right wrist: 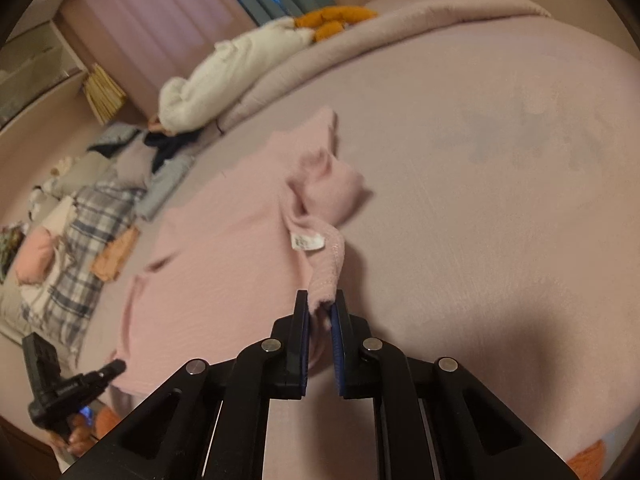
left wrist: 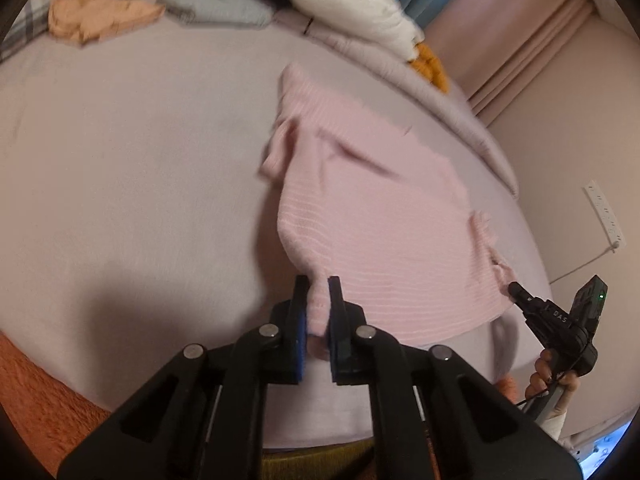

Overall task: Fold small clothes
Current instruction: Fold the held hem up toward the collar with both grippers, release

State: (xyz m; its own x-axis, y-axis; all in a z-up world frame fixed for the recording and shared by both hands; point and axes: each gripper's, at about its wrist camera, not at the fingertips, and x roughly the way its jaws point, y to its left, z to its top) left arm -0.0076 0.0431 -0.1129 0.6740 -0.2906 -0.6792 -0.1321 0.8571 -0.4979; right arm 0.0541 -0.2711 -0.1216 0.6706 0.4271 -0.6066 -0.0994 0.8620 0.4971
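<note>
A small pink knit top (left wrist: 372, 216) lies spread on the lilac bed sheet (left wrist: 120, 168). My left gripper (left wrist: 319, 286) is shut on one near corner of the pink top, with cloth bunched between its blue pads. In the left wrist view my right gripper (left wrist: 514, 290) shows at the lower right, gripping the other near corner. In the right wrist view my right gripper (right wrist: 323, 300) is shut on a hem corner of the pink top (right wrist: 224, 232), just below a white care label (right wrist: 308, 241). My left gripper (right wrist: 116, 368) appears at the lower left, at the garment's far corner.
Other clothes lie at the head of the bed: a peach piece (left wrist: 100, 18), a grey piece (left wrist: 216, 8), a white fluffy garment (left wrist: 352, 4) and an orange one (left wrist: 430, 66). A plaid pillow (right wrist: 80, 240) sits there too. Orange blanket (left wrist: 32, 392) lies by the near edge.
</note>
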